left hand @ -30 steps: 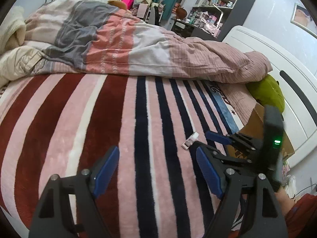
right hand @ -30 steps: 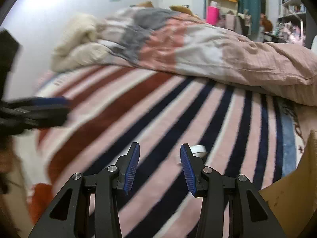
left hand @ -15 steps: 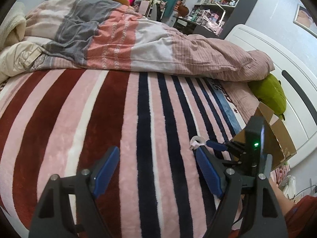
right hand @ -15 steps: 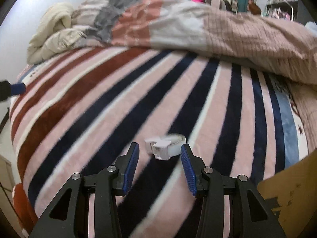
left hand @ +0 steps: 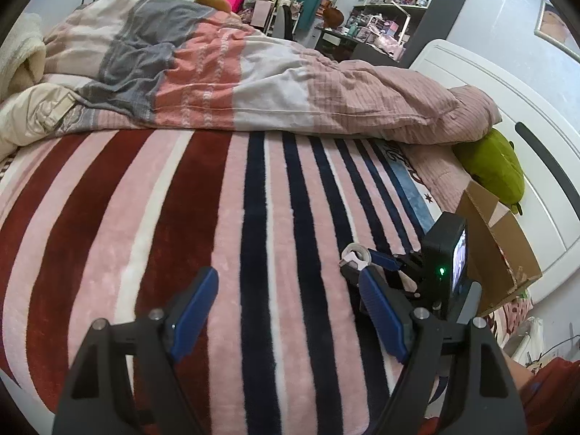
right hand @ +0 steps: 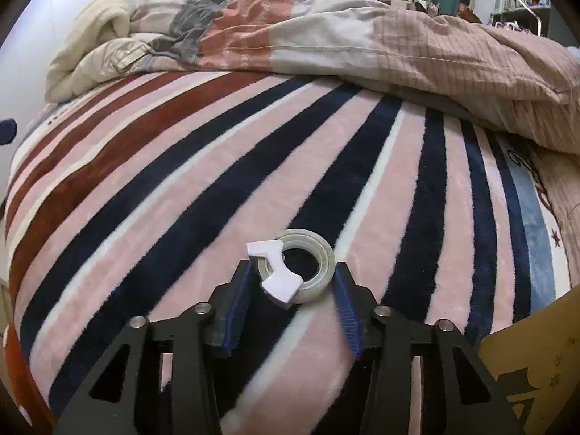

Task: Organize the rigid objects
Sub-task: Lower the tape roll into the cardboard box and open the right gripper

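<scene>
A roll of clear tape with a white plastic cutter [right hand: 295,267] lies flat on the striped blanket [right hand: 217,188]. My right gripper [right hand: 293,282] is open, its blue pads on either side of the roll, close to it. In the left wrist view the same roll [left hand: 355,255] shows at the tips of the right gripper [left hand: 362,264]. My left gripper [left hand: 286,308] is open and empty, held above the blanket to the left of the roll.
A brown cardboard box [left hand: 496,232] stands at the bed's right edge, also seen in the right wrist view [right hand: 536,362]. A green plush [left hand: 489,166] lies by the white headboard [left hand: 525,127]. A bunched duvet [left hand: 235,83] covers the far side.
My right gripper has moved forward and down to the tape roll, which now sits between its open fingers. The left gripper has stayed open, nearly in place.
</scene>
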